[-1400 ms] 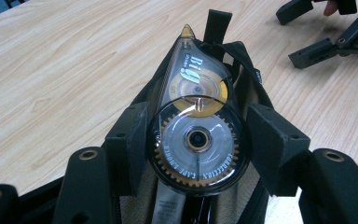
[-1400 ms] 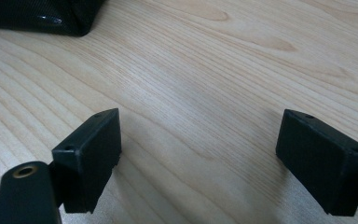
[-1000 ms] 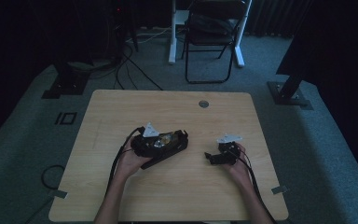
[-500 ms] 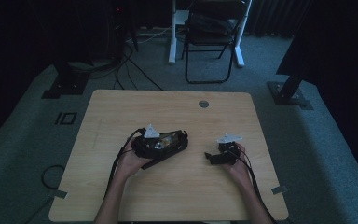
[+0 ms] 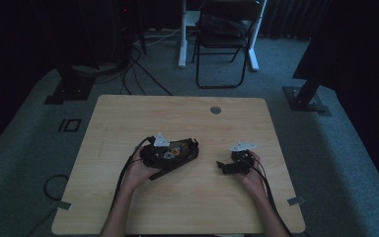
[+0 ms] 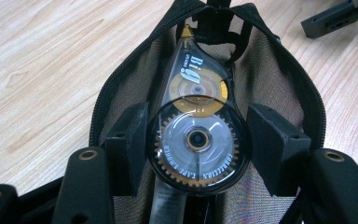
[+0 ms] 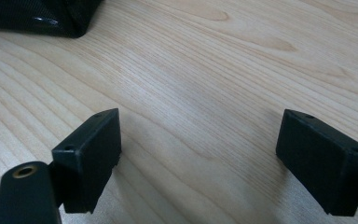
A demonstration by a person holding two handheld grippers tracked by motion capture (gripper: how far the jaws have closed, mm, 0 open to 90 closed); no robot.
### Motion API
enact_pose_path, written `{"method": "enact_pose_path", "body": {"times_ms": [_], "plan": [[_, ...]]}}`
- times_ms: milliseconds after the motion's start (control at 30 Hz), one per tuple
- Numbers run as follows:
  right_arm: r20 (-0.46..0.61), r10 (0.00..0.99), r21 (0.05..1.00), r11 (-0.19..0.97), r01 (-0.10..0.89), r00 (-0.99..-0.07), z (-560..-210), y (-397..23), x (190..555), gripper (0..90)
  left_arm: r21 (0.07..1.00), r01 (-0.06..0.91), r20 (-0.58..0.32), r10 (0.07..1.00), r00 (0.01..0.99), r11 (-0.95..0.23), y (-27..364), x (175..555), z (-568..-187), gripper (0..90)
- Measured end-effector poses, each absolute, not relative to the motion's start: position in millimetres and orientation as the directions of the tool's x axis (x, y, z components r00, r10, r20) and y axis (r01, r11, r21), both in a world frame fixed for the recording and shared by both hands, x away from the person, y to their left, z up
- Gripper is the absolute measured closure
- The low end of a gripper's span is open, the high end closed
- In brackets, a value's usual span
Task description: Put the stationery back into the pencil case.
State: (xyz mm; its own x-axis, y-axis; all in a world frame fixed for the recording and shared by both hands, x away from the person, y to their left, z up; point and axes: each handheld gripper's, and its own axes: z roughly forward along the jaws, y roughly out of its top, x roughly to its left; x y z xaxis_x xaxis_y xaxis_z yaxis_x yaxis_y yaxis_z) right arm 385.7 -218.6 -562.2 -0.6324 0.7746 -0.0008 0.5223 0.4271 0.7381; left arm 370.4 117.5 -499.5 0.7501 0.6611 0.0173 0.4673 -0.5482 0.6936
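A clear correction tape dispenser (image 6: pixel 198 93) with gold and white gears lies inside an open black mesh zip pouch (image 6: pixel 116 84) on the wooden table (image 5: pixel 177 113). My left gripper (image 6: pixel 200 140) reaches into the pouch, and both pads press on the dispenser's round body. From above, the left gripper (image 5: pixel 175 150) and the pouch (image 5: pixel 190 148) sit left of the table's middle. My right gripper (image 7: pixel 200 154) rests low over bare wood with its jaws wide apart and nothing between them. It lies to the right of the pouch (image 7: pixel 37 14) in the high view, right gripper (image 5: pixel 222 166).
A round cable hole (image 5: pixel 215 109) sits near the table's far edge. Beyond the table stand a black folding chair (image 5: pixel 227 39), white desk legs and floor cables. Cables trail from both grippers toward the near edge.
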Motion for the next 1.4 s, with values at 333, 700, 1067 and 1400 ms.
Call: {"method": "enact_pose_path", "body": {"times_ms": [333, 700, 1067, 1400], "plan": [[-0.001, 0.775, 0.738, 0.427, 0.522, -0.632, -562.1, -218.6, 385.7, 14.1, 0.691, 0.476, 0.006, 0.663, 0.749, -0.544, 117.4, 370.9, -499.6, 41.5], [-0.001, 0.775, 0.738, 0.428, 0.522, -0.633, -562.1, -218.6, 385.7, 14.1, 0.685, 0.476, -0.006, 0.649, 0.761, -0.552, 116.6, 370.2, -500.0, 41.1], [-0.001, 0.774, 0.738, 0.428, 0.522, -0.633, -562.2, -218.6, 385.7, 14.0, 0.721, 0.451, 0.003, 0.653, 0.757, -0.526, 120.4, 366.2, -492.3, 38.3], [-0.001, 0.774, 0.738, 0.428, 0.522, -0.633, -562.1, -218.5, 385.7, 14.0, 0.770, 0.411, 0.023, 0.666, 0.746, -0.488, 123.9, 356.8, -478.2, 41.3]]}}
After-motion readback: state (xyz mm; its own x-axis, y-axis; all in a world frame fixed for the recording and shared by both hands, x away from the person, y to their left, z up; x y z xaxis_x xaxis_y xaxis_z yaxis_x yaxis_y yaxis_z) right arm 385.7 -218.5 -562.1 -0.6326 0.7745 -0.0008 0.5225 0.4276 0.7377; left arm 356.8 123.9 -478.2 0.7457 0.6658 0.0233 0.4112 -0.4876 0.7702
